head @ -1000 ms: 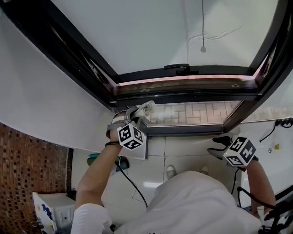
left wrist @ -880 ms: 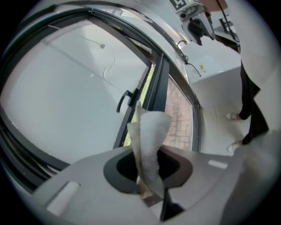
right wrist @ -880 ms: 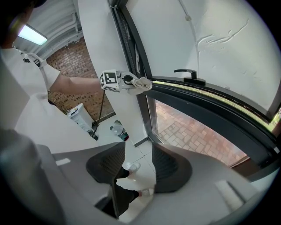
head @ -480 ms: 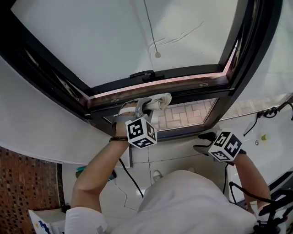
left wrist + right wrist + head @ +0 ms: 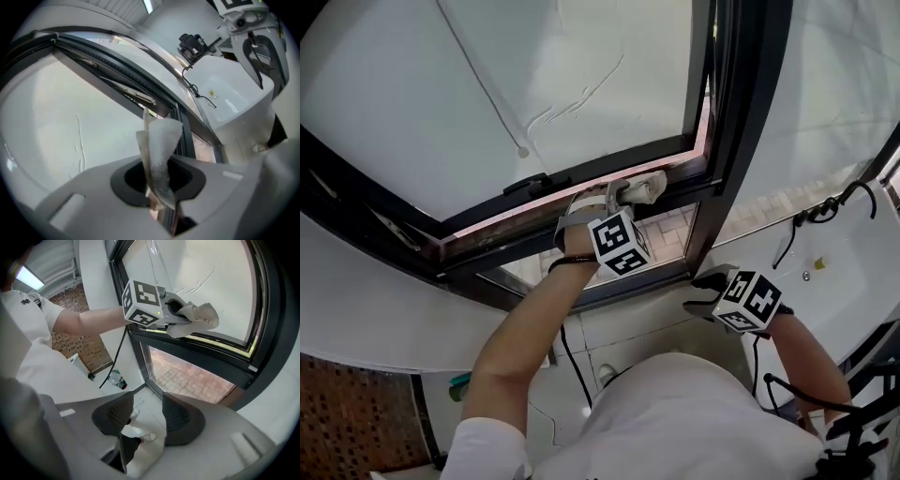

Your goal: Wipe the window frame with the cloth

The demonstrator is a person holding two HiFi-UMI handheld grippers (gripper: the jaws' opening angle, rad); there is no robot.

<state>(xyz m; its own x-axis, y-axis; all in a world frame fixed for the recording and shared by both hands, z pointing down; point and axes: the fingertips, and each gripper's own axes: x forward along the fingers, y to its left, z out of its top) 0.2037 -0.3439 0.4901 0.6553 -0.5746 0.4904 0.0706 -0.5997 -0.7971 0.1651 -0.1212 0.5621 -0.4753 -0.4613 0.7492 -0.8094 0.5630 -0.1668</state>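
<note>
Our left gripper (image 5: 623, 194) is pinched tight on the white cloth (image 5: 645, 186). In the left gripper view the cloth stands folded between the jaws and pokes out well past their tips. We have the cloth pressed against the lower rail of the dark window frame (image 5: 741, 122), at that rail's right end, just beside the corner where it meets the upright post. The black window handle (image 5: 530, 183) sits on the same rail, well to the left of the cloth. Our right gripper (image 5: 710, 281) hangs lower, near the bottom right corner of the frame but apart from it. Its jaws are spread with nothing between them, and only the pale tiled floor (image 5: 150, 401) shows through the gap. In the right gripper view the cloth is bunched on the rail above the brick paving (image 5: 192, 376), which we see through the lower pane.
</note>
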